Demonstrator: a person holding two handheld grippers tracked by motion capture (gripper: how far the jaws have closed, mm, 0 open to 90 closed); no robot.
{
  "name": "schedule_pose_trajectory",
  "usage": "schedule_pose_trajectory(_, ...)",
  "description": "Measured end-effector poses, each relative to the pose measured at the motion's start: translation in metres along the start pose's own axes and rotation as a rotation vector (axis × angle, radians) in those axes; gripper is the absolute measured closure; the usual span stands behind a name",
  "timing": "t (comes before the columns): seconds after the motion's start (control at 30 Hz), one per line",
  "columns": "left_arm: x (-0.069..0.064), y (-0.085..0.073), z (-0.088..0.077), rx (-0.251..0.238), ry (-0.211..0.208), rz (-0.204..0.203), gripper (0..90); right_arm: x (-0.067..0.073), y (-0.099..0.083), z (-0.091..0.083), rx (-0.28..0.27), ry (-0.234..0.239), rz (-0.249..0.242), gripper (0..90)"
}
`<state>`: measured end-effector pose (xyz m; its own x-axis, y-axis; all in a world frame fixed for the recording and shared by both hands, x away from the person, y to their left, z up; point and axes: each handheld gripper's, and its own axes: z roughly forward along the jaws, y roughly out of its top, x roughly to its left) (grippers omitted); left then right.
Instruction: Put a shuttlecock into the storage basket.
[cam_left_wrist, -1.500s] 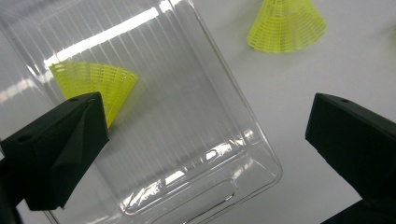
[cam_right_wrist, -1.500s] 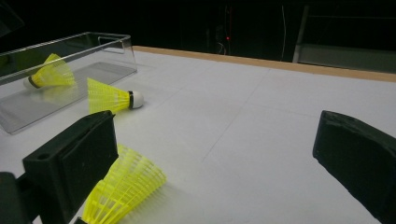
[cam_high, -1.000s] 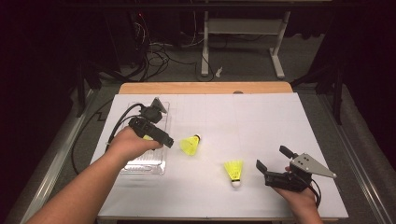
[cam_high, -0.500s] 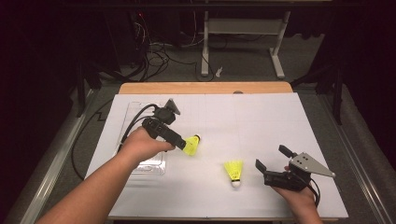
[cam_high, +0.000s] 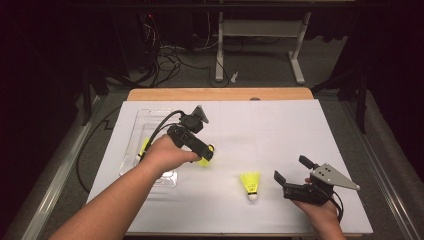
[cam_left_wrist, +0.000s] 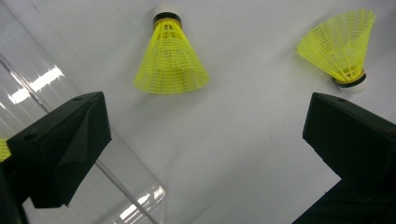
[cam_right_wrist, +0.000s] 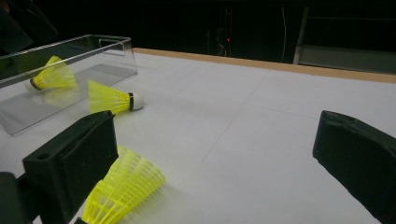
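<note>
Three yellow shuttlecocks are on the white table. One (cam_high: 145, 146) lies inside the clear tray (cam_high: 131, 150) at the left. A second (cam_high: 205, 161) lies just right of the tray, and my left gripper (cam_high: 209, 154) hovers over it, open and empty. The left gripper view shows that shuttlecock (cam_left_wrist: 170, 60) ahead of the open left gripper (cam_left_wrist: 205, 121), with the third (cam_left_wrist: 338, 46) farther off. The third shuttlecock (cam_high: 250, 184) lies left of my right gripper (cam_high: 290, 169), which is open. In the right gripper view it (cam_right_wrist: 123, 191) lies by the left jaw of the right gripper (cam_right_wrist: 215, 144).
The tray's clear wall (cam_left_wrist: 42, 88) runs beside my left jaw. A wooden strip (cam_high: 220, 94) edges the table's far side. Cables and a desk frame (cam_high: 260, 30) lie on the floor beyond. White tabletop (cam_high: 280, 130) stretches to the right.
My left gripper has moved right, from over the tray to above the shuttlecock beside it. The right gripper and the shuttlecocks have stayed put.
</note>
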<state>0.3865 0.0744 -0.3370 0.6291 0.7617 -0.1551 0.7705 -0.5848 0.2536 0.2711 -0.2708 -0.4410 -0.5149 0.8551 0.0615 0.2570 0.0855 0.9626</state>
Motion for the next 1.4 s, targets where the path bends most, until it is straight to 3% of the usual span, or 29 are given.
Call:
schedule_pose_trajectory(0.17, -0.003, 0.002, 0.006, -0.003, -0.005, 0.003, 5.2, 0.0, 0.001, 0.002, 0.0, 0.006, -0.001, 0.6)
schedule_pose_trajectory(0.3, -0.005, 0.003, 0.011, -0.009, -0.018, 0.005, 12.8, 0.0, 0.001, 0.003, 0.003, 0.007, 0.0, 0.6)
schedule_pose_trajectory(0.5, -0.007, 0.002, 0.027, 0.016, -0.022, 0.01, 17.9, 0.0, 0.001, 0.001, -0.004, 0.003, -0.003, 0.6)
schedule_pose_trajectory(0.93, 0.006, -0.002, 0.058, 0.036, -0.041, -0.033, 38.1, 0.001, 0.001, 0.0, -0.004, 0.002, -0.005, 0.6)
schedule_pose_trajectory(1.4, 0.013, 0.003, 0.069, 0.022, -0.053, -0.077, 54.5, 0.0, 0.001, -0.001, -0.004, 0.001, 0.0, 0.6)
